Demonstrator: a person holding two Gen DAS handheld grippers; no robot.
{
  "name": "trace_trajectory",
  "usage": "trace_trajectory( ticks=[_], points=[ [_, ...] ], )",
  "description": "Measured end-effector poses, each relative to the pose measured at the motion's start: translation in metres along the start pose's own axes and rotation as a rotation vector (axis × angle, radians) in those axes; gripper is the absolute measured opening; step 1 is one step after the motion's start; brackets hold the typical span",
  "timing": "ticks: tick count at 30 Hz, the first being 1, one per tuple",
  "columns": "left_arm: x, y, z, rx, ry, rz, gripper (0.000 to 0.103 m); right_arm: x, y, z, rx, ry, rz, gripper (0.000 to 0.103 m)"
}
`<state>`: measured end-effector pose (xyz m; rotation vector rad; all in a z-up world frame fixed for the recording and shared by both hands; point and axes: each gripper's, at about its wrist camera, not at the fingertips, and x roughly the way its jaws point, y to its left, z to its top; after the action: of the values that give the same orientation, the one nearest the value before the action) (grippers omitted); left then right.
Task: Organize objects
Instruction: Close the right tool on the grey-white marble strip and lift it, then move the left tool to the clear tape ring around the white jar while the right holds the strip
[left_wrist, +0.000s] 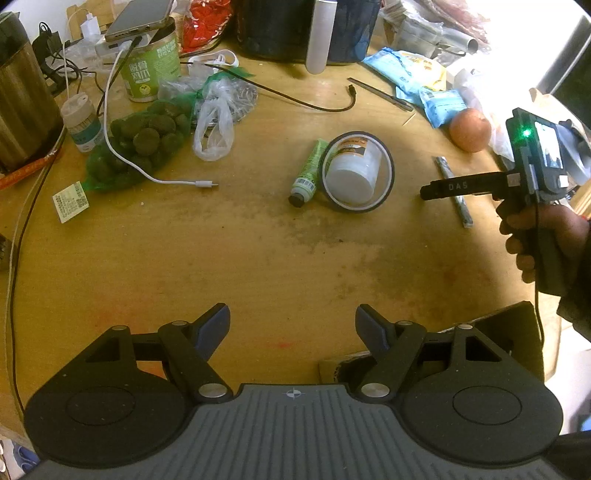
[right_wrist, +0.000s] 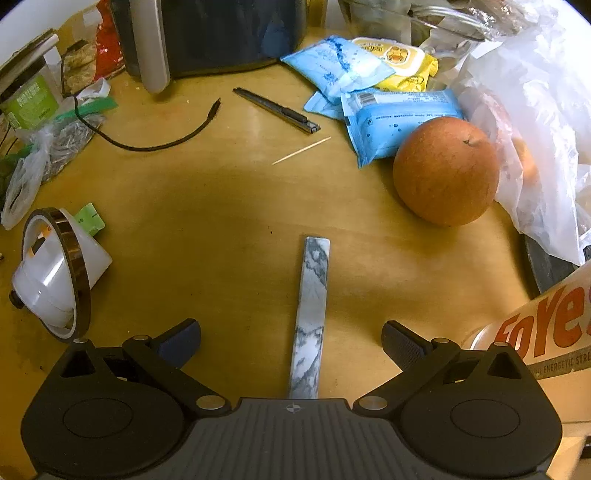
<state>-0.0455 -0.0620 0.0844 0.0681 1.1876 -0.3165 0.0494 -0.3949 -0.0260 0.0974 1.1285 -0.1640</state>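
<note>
A flat marbled grey-white strip (right_wrist: 314, 280) lies on the wooden table (right_wrist: 229, 221), running lengthwise between the fingers of my right gripper (right_wrist: 291, 334). That gripper is open and its pads stand clear of the strip on both sides. In the left wrist view a hand holds the right gripper (left_wrist: 430, 192) low over the same strip (left_wrist: 466, 212). My left gripper (left_wrist: 293, 325) hangs open over bare table near the front edge, with nothing between its fingers. A white jar inside a dark tape ring (left_wrist: 354, 170) lies beside a green tube (left_wrist: 306, 173).
An orange-red fruit (right_wrist: 445, 171), blue packets (right_wrist: 399, 118), a pen (right_wrist: 277, 110) and a toothpick (right_wrist: 301, 150) lie beyond the strip. A plastic bag (right_wrist: 535, 147) and an orange-lettered bottle (right_wrist: 546, 332) crowd the right. A net of green fruit (left_wrist: 147, 144), cables (left_wrist: 147, 173) and a green can (left_wrist: 151, 70) fill the left.
</note>
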Motion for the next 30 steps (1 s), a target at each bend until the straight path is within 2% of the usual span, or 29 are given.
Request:
trace_trajectory(
  ticks=[4,6,9,10,11,14,15,22,30],
  points=[
    [0.0,-0.001,0.0,0.0,0.0,0.001,0.075,-0.001,0.003,-0.001,0.001,0.026,0.001,0.103],
    [0.0,-0.001,0.0,0.0,-0.001,0.002,0.075,-0.002,0.002,-0.003,0.007,0.023,0.002,0.1],
    [0.0,0.0,0.0,-0.004,-0.002,0.003,0.075,-0.01,0.002,-0.005,0.018,-0.008,-0.004,0.077],
    [0.0,0.0,0.0,-0.005,-0.002,0.003,0.075,-0.013,0.001,-0.005,0.024,-0.019,-0.006,0.064],
    [0.0,0.0,0.0,-0.005,-0.002,0.003,0.075,-0.015,0.0,-0.005,0.028,-0.029,-0.008,0.058],
    [-0.001,-0.001,-0.001,-0.002,-0.002,0.0,0.075,-0.018,-0.002,-0.004,0.029,-0.047,-0.007,0.024],
    [-0.001,-0.002,-0.001,0.0,-0.003,-0.001,0.075,-0.018,-0.002,-0.004,0.028,-0.05,-0.011,0.019],
    [-0.003,-0.007,-0.002,0.009,-0.01,-0.006,0.075,-0.02,-0.006,-0.006,0.04,-0.061,-0.002,0.017],
    [-0.004,-0.011,0.004,0.019,-0.032,-0.031,0.075,-0.045,-0.015,-0.012,0.12,-0.05,0.124,0.017]
  ],
)
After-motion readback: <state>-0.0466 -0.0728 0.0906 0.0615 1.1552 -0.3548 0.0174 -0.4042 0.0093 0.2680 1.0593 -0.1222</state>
